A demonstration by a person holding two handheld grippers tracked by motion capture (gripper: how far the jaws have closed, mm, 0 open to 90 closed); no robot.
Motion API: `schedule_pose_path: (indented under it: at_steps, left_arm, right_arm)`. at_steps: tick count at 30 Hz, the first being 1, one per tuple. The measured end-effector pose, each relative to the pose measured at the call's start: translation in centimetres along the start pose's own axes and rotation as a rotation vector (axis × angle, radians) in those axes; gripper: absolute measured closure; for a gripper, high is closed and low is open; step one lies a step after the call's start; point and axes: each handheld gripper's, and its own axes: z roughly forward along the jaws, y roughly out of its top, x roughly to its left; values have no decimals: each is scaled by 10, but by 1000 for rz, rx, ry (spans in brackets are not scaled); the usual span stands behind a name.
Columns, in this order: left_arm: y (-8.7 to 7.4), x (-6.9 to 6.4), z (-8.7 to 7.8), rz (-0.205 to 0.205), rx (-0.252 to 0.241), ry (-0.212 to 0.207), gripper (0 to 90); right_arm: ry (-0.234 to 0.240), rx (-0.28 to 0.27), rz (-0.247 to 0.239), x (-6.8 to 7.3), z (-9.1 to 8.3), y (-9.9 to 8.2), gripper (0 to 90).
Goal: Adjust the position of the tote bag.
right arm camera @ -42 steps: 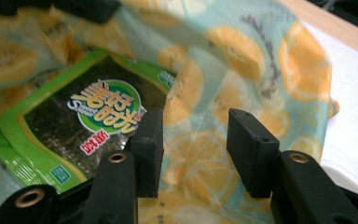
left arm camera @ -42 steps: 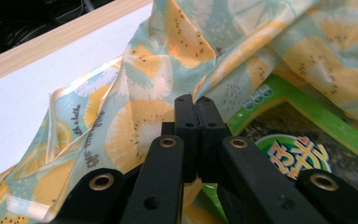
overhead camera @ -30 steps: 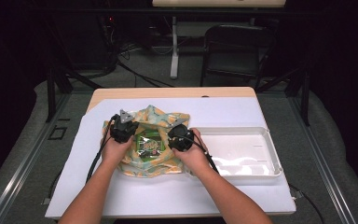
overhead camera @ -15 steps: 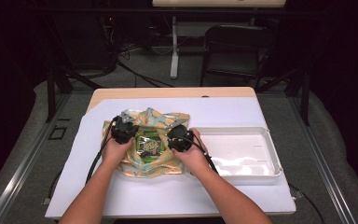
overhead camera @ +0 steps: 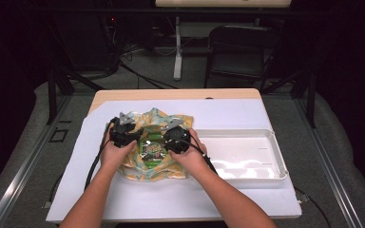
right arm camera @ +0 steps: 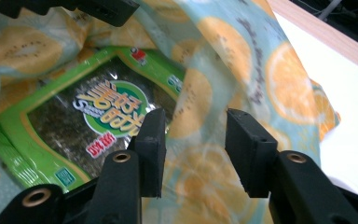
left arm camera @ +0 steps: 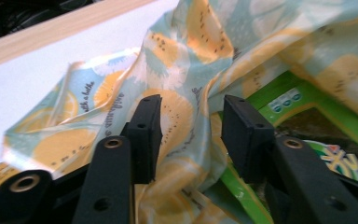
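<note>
Bag (overhead camera: 158, 142) as landmark, on the sheet (overhead camera: 171, 199) over the table (overhead camera: 180, 93)

The packet (overhead camera: 153, 148) lies in the bag's middle, between the 2 grippers: left gripper (overhead camera: 123, 134) at the bag's left side, right gripper (overhead camera: 176, 137) at its right side. The tray (overhead camera: 266, 175) lies just right of the bag. The chair (overhead camera: 237, 52) stands behind the bag, beyond the table.

A dark room; grey floor (overhead camera: 24, 156) with cables, a black chair (overhead camera: 237, 52) behind the wooden table (overhead camera: 180, 94).
</note>
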Motion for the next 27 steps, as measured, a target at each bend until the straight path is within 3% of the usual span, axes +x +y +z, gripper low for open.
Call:
schedule_pose_path:
  at_steps: [5, 9, 15, 18, 20, 21, 24, 27]
  left_arm:
    - [-1, -5, -14, 7, -22, -3, 543]
    - [-3, -6, -23, 2, -6, -6, 537]
    - [-11, -5, -32, -23, -16, -19, 537]
    - [-15, -5, -34, -30, 2, -21, 538]
    - [-18, -6, -35, -26, 6, -23, 538]
    - [-18, -6, -35, -26, 6, -23, 538]
    - [-21, -10, -34, -12, 22, -22, 538]
    - [-23, -11, -33, 2, 35, -15, 538]
  right_arm:
    - [-3, 15, -15, 3, 8, 6, 545]
    - [-24, 43, -25, 3, 21, 10, 527]
    - [-25, 93, 16, -2, 39, 11, 526]
    - [-20, 101, 31, -5, 45, 10, 568]
    - [-14, 108, 45, -6, 47, 10, 672]
    - [-14, 108, 45, -6, 47, 10, 672]
    - [-22, 130, 39, -11, 46, 10, 808]
    - [-35, 145, 41, -14, 47, 10, 876]
